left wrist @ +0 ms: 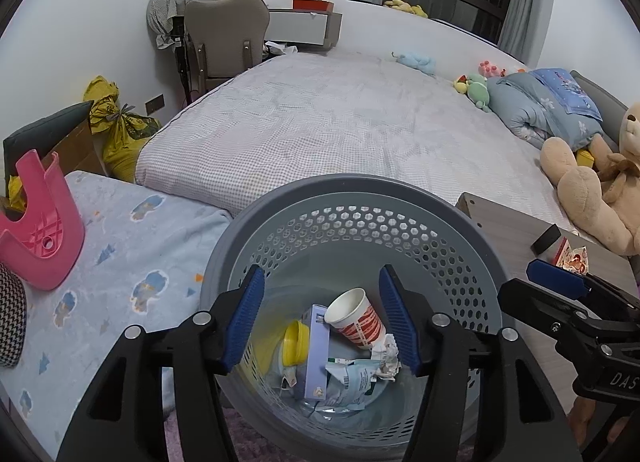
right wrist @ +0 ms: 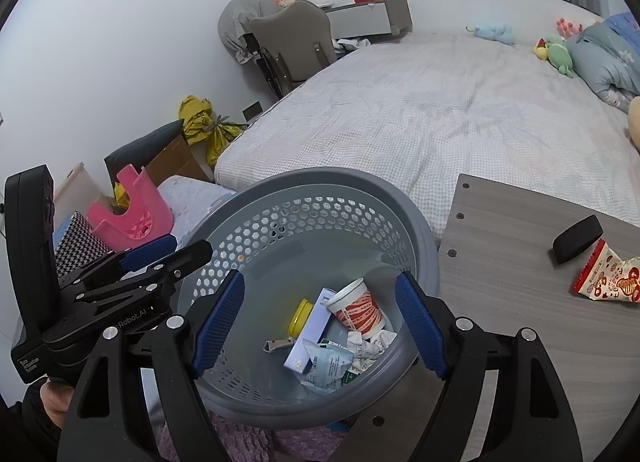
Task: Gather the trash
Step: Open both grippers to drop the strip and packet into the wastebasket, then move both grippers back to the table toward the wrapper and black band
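Left gripper [left wrist: 320, 318]: jaws parted, nothing between the pads; poised over the basket mouth.
Right gripper [right wrist: 320, 322]: jaws spread wide, empty, above the same opening.
Basket [left wrist: 256, 221]: grey, perforated wall; stands between the small mattress [left wrist: 132, 246] and the wooden table [right wrist: 512, 302], rim close to both.
Trash in basket: paper cup [left wrist: 354, 318], pale box [left wrist: 318, 350], yellow lid [left wrist: 296, 342], crumpled paper [left wrist: 386, 358], foil pouch [left wrist: 352, 382].
Trash outside: red snack wrapper [right wrist: 604, 278] on the table, beside a black object [right wrist: 578, 238].
Open room: bed [left wrist: 340, 121] surface largely bare.
Hidden: basket floor under the litter; table's far edge cut off.
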Tool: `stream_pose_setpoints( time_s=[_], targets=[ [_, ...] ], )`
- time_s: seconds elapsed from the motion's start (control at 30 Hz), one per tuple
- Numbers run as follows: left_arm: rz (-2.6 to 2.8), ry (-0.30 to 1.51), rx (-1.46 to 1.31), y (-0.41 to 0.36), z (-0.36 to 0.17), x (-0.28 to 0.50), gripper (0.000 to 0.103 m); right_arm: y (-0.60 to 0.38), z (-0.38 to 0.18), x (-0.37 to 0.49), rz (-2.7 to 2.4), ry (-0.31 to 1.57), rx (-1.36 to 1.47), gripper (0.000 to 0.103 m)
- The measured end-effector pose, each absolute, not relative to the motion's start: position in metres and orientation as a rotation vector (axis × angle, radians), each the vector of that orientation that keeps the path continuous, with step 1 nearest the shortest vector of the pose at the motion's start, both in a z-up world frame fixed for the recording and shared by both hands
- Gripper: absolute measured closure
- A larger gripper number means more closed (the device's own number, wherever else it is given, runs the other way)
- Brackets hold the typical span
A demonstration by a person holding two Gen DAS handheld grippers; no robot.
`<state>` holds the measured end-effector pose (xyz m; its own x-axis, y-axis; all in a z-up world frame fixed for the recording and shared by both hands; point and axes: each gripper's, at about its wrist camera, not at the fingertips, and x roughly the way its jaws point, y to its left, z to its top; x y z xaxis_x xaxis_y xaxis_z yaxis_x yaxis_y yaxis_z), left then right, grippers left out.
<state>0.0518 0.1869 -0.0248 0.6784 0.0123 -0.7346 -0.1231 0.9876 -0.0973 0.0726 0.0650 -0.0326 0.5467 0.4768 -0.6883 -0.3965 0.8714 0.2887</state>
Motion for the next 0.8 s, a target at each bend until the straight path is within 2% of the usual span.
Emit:
stream_pose_setpoints(
  time_s=[0.4, 0.8],
  targets=[
    [0.1, 0.809, -0.128, 0.186, -0.02, 0.045, 0.029, 0.056, -0.032, 0.067, 0.511, 0.838, 0.121, 0.022],
    [0.03, 0.805, -0.093, 0.142, -0.016, 0.045, 0.025, -0.009, -0.032, 0.052, 0.392, 0.827, 0.185, 0.017]
  ],
)
